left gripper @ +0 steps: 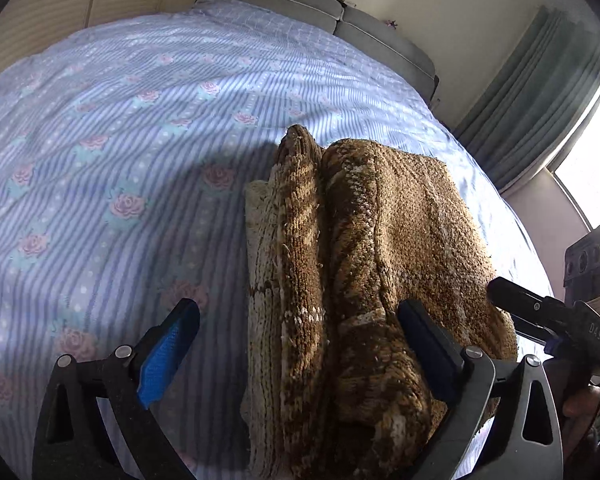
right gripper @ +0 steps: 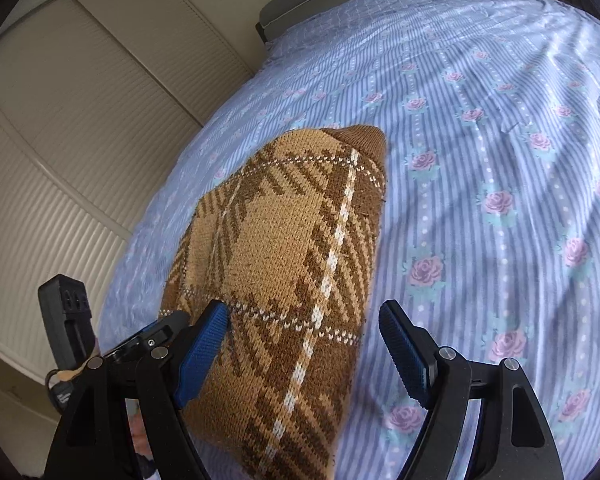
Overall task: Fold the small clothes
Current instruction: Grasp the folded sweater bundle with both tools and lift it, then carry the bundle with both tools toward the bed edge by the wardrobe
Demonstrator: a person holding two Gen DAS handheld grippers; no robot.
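A brown knitted sweater (left gripper: 372, 248) lies folded on the bed, its fuzzy inside and a rolled sleeve showing in the left wrist view. The right wrist view shows its tan plaid face (right gripper: 276, 248). My left gripper (left gripper: 300, 340) hovers over the near end of the sweater, open wide; the left finger is above the sheet and the right finger above the knit. My right gripper (right gripper: 304, 344) is open too, straddling the sweater's right edge, with nothing pinched. Each gripper appears at the edge of the other's view.
A blue striped sheet with pink roses (left gripper: 112, 168) covers the bed. Grey pillows or a headboard (left gripper: 320, 12) sit at the far end. Ribbed cream wardrobe doors (right gripper: 60, 152) stand beside the bed, and a grey curtain and bright window (left gripper: 548, 92) on the other side.
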